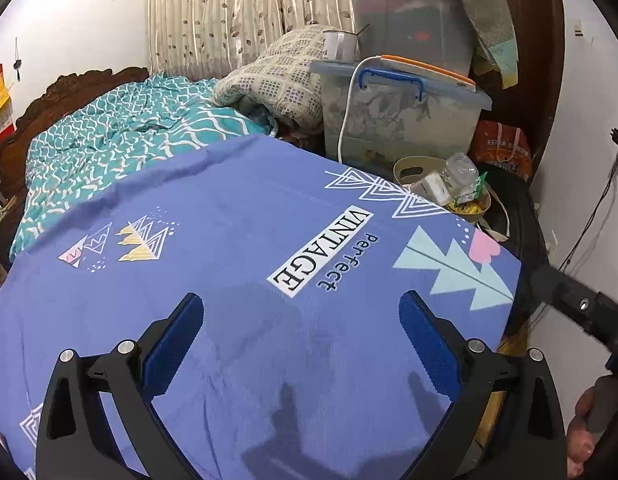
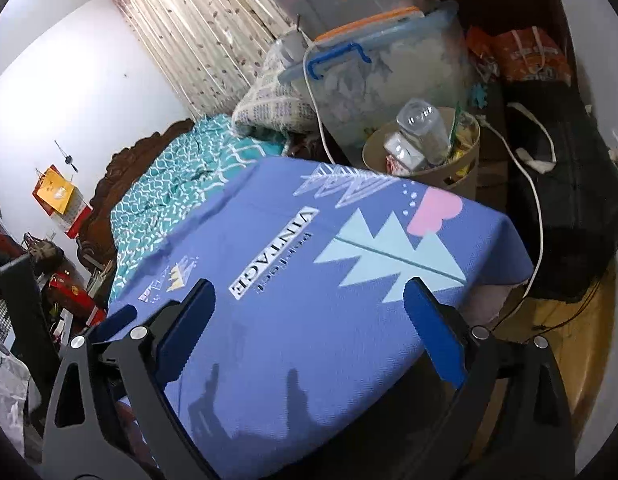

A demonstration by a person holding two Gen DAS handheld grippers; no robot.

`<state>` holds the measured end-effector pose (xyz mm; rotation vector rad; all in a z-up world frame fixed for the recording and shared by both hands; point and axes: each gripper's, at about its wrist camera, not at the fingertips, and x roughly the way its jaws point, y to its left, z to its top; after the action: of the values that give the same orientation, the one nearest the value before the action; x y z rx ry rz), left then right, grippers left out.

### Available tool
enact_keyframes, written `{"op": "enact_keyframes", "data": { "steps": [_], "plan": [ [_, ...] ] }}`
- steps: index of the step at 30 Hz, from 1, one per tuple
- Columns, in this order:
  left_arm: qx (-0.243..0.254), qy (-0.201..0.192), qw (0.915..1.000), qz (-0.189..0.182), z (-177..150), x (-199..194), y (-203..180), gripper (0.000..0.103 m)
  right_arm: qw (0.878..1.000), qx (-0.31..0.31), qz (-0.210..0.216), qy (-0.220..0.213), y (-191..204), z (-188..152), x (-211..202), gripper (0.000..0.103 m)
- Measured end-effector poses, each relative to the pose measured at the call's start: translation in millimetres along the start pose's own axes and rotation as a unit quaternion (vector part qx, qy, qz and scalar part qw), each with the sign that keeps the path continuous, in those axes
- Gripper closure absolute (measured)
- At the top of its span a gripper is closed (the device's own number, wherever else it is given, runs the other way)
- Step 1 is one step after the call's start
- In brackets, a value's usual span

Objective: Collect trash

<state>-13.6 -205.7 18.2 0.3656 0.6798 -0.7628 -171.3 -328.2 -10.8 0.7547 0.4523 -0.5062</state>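
Both my claws stand wide with nothing between the pads: my left claw [image 1: 301, 300] and my right claw [image 2: 309, 288] hang over the blue printed sheet [image 1: 229, 220] on the bed. The trash sits in the beige bin [image 2: 461, 176] just past the bed's far corner, a clear plastic bottle [image 2: 423, 128] on top.

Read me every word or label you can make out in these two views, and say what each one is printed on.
"VINTAGE": white box on the blue bedsheet.
"perfect": beside it on the same sheet.
Orange bag by the wall: printing too blurred to read.
Cup on the storage box: marking too small to read.
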Motion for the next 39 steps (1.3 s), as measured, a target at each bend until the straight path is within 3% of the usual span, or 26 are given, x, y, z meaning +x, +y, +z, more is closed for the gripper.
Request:
{"op": "enact_keyframes", "data": {
  "steps": [11, 22, 26, 30, 39],
  "plan": [
    [-0.013, -0.02, 0.9989, 0.041, -11.1, -21.3, 8.2, 0.009, 0.995, -0.063, -0.009, -0.071, 34.9, -3.6, -30.4, 0.006],
    [-0.003, -0.011, 0.9961, 0.087, -20.4, -20.3, 7.8, 0.009, 0.997, -0.054, 0.006, -0.063, 27.5, -20.6, -15.6, 0.006],
    [-0.008, -0.002, 0.996, 0.089, -23.0, -17.2, 8.9, 0.009, 0.998, -0.043, 0.003, -0.055, 23.0, -23.1, -8.4, 0.005],
    [-0.009, 0.001, 0.9959, 0.09, -26.2, -16.4, 8.4, 0.009, 0.996, -0.041, -0.029, -0.069, 21.0, -24.9, -11.6, 0.003],
    [-0.013, -0.016, 0.9972, 0.072, -26.9, -24.0, 3.2, 0.009, 0.996, -0.024, -0.045, -0.072, 12.1, -32.1, -11.2, 0.003]
  ]
}}
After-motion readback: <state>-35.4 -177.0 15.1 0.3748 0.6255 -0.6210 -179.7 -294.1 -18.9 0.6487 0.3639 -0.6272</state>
